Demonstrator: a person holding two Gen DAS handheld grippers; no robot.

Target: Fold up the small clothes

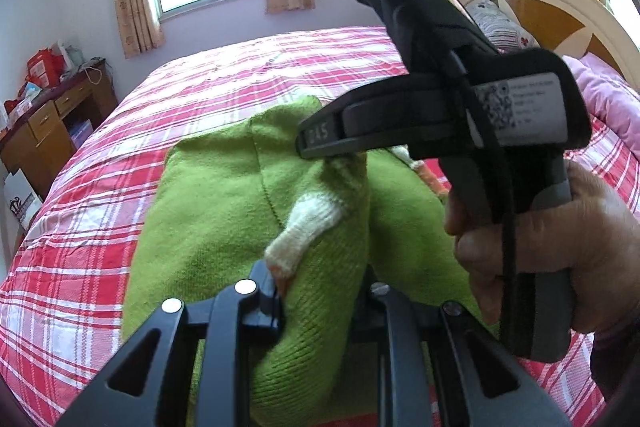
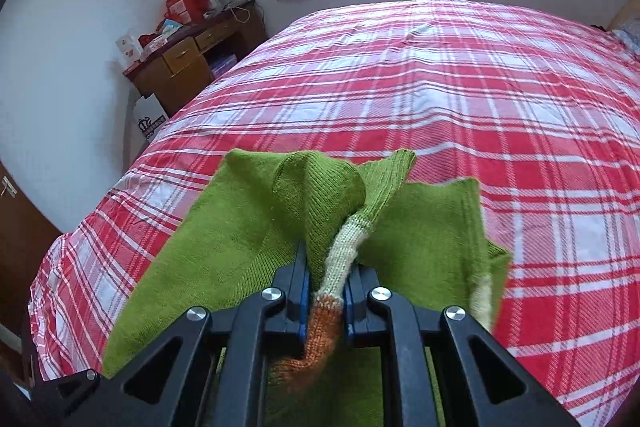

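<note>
Item: small green knitted garment (image 2: 224, 227) with white-and-orange trim, held lifted above the red-and-white plaid bedspread (image 2: 480, 107). Right gripper (image 2: 326, 291) was clamped on its trim; left gripper (image 1: 316, 303) apparently clamped on a green fold, pads partly hidden.

From my left wrist view, the green knit garment (image 1: 224, 207) hides the right finger of my left gripper (image 1: 320, 301), and its lower part runs out of frame behind the linkage. My right gripper (image 1: 316, 147) has its fingertips buried in the fabric, and the label (image 1: 520, 107) on its body is too blurred to read. From my right wrist view, the garment's orange section (image 2: 320, 339) drops behind the fingers; the clutter on the desk (image 2: 188, 55) is too small to identify.
</note>
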